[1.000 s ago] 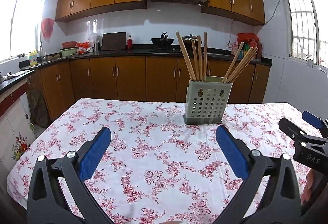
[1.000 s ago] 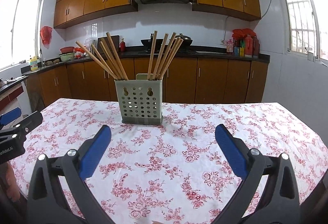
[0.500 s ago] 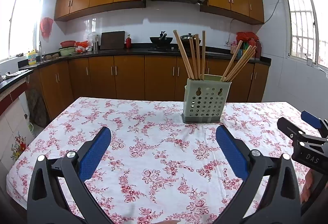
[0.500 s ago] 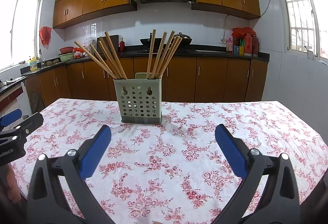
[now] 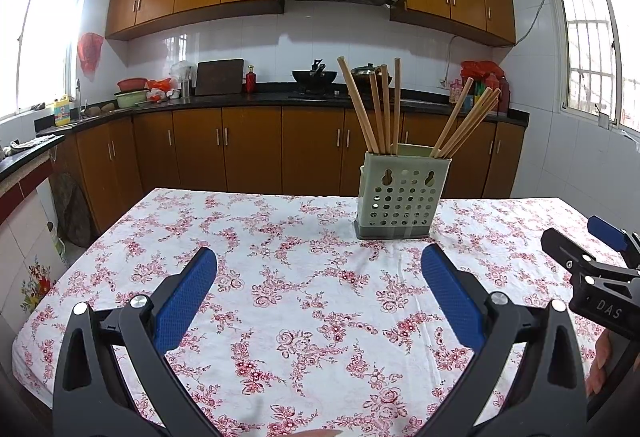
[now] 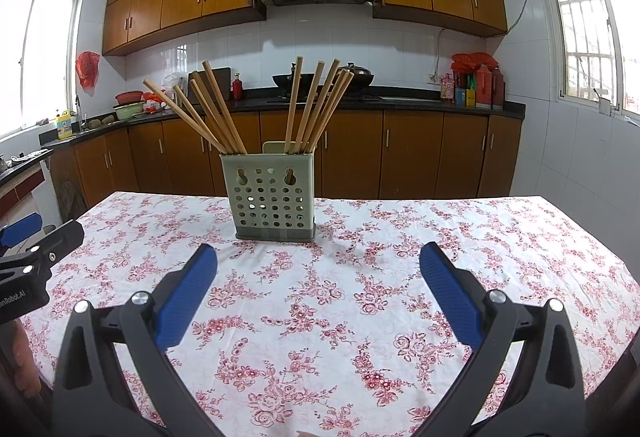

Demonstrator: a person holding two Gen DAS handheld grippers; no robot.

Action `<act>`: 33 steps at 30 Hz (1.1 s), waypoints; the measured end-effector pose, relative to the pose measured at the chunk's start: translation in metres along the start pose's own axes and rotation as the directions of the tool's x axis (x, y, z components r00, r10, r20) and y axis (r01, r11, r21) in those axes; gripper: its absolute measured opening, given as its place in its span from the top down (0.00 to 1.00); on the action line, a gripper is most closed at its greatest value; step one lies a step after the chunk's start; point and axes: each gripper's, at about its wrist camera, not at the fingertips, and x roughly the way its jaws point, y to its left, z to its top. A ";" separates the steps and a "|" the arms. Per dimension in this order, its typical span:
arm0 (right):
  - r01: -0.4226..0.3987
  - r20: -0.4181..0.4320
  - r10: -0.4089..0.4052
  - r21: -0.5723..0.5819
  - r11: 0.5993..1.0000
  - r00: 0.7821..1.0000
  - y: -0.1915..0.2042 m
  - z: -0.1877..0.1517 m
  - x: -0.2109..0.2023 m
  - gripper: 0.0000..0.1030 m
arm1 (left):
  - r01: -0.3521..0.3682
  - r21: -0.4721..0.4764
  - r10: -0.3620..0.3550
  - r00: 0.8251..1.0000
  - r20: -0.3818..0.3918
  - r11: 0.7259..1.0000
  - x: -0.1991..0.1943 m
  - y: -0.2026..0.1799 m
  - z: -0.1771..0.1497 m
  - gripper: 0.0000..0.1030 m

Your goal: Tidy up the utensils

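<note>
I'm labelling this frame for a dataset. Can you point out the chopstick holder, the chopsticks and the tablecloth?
chopstick holder point(image 6: 269, 199), right wrist view, perforated front wall.
chopsticks point(image 6: 216, 109), right wrist view, shaft in the left-leaning bunch.
tablecloth point(image 5: 280, 277), left wrist view, bare floral patch between the jaws.

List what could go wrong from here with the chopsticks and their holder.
1. The chopsticks lean outward in two splayed bunches; a jaw reaching for one stick may knock its neighbours.
2. The holder stands free on the floral tablecloth, so a sideways pull might tip or slide it.
3. Both the left gripper and the right gripper are open and side by side; they could collide when converging.
</note>
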 end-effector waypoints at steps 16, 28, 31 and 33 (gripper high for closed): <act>0.004 -0.003 -0.004 0.004 1.000 1.000 0.001 -0.001 0.001 0.04 | 0.003 0.000 -0.003 1.000 -0.003 1.000 0.000 -0.001 0.001 0.02; 0.005 -0.005 -0.005 0.004 1.000 1.000 0.002 -0.002 0.002 0.04 | 0.004 0.000 -0.004 1.000 -0.003 1.000 0.001 -0.001 0.001 0.02; 0.006 -0.007 -0.006 0.004 1.000 1.000 0.002 -0.003 0.003 0.04 | 0.003 0.000 -0.003 1.000 -0.004 1.000 0.001 -0.001 0.002 0.02; 0.005 -0.008 -0.005 0.004 1.000 1.000 0.002 -0.003 0.003 0.04 | 0.002 0.000 -0.002 1.000 -0.004 1.000 0.001 0.000 0.002 0.02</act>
